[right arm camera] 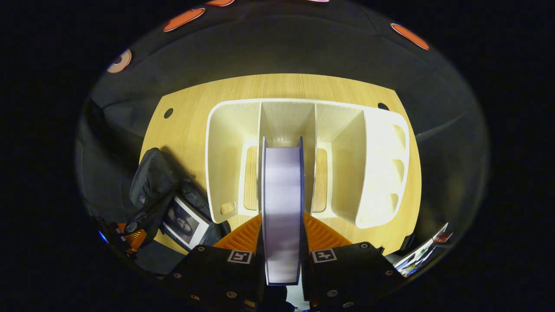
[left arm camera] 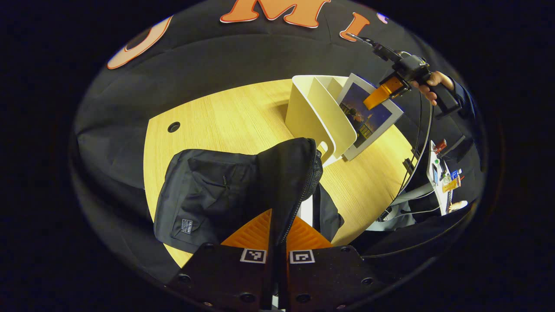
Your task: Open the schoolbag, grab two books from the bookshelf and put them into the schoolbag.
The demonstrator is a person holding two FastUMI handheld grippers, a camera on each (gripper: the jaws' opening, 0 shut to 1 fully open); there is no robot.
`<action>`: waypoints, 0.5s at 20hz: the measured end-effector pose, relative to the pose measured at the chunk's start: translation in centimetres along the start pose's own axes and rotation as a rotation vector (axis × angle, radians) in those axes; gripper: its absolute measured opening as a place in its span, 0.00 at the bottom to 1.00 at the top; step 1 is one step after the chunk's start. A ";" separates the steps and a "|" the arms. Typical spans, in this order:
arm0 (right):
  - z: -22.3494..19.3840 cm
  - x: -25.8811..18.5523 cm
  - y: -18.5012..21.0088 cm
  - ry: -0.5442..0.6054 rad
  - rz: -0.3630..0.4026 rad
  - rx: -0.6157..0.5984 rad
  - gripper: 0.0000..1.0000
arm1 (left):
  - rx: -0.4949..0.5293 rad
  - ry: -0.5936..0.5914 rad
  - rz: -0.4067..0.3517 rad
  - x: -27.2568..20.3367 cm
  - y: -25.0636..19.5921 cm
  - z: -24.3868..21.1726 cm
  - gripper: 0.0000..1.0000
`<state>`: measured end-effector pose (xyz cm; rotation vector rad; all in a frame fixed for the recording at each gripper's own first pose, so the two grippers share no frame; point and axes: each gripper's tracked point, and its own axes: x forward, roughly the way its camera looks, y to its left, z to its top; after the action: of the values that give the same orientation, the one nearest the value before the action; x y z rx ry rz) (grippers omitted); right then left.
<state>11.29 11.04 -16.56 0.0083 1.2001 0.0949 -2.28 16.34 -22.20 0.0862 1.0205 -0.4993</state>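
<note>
Beside the bookshelf, the schoolbag lies with one book already inside, its flap pinched up by the left gripper. Above that bookshelf's middle slot, the right gripper clamps the second book; I'd lift straight up to clear the dividers, then swing toward the held-open mouth.

Wooden table against black cloth wall

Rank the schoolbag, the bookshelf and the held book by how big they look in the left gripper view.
1. Schoolbag, largest, though it's nearest the camera.
2. Bookshelf.
3. Book, close to the bookshelf in apparent size, so those two are unsure.
</note>
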 end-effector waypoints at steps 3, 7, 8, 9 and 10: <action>-1.4 -0.7 -0.6 -0.011 -0.005 0.028 0.35 | 0.023 0.007 -0.015 0.0 0.1 0.1 0.06; -3.1 -2.1 -1.0 -0.030 -0.007 0.059 0.35 | 0.050 0.012 -0.028 0.0 0.0 0.1 0.06; -3.5 -2.4 -0.9 -0.037 -0.003 0.066 0.35 | 0.056 0.011 -0.032 0.0 0.0 0.1 0.05; -4.0 -2.7 -0.9 -0.043 0.000 0.076 0.35 | 0.057 0.014 -0.035 0.0 0.0 0.0 0.05; -4.5 -2.8 -0.8 -0.048 0.005 0.079 0.35 | 0.062 0.013 -0.038 0.0 -0.1 0.0 0.06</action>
<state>6.18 9.85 -15.58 0.0821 1.1556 0.0513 -2.34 16.26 -22.24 0.1261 1.0212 -0.5656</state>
